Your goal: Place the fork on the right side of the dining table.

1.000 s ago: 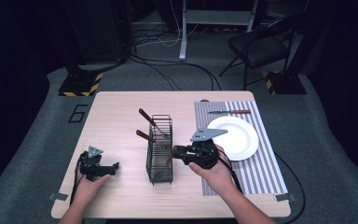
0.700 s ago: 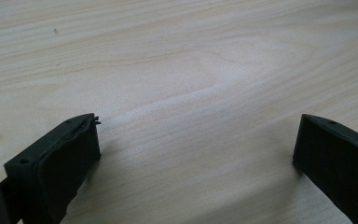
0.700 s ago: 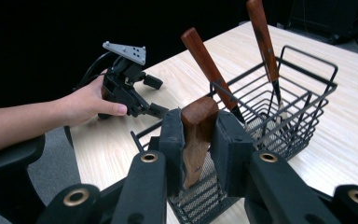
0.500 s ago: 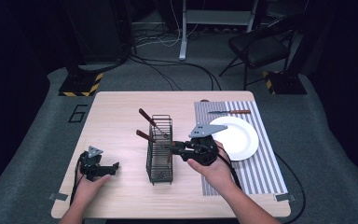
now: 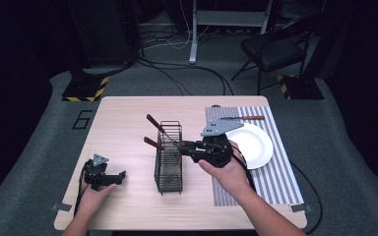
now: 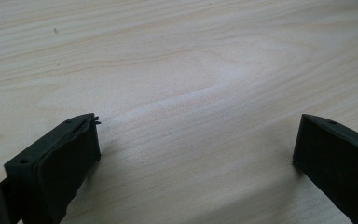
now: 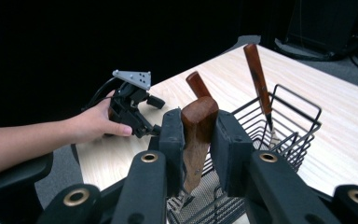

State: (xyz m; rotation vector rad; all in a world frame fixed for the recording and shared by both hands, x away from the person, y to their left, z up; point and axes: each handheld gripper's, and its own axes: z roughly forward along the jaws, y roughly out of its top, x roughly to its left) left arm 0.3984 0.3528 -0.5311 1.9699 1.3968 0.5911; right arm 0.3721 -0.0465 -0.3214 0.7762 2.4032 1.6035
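Between the right gripper's (image 7: pixel 198 140) jaws, wooden handle (image 7: pixel 196 135) clamped.

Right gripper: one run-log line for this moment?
right gripper: shut on wooden-handled utensil | over wire caddy | left gripper: open, on table

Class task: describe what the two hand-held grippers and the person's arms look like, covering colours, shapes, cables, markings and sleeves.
Both grippers, left and right, are black, each topped by a grey three-cornered plate with small holes. Each has two flat black jaws; brass-coloured rivets mark the right one's linkage. A black cable trails from each. The forearms are bare, with no sleeves in view.
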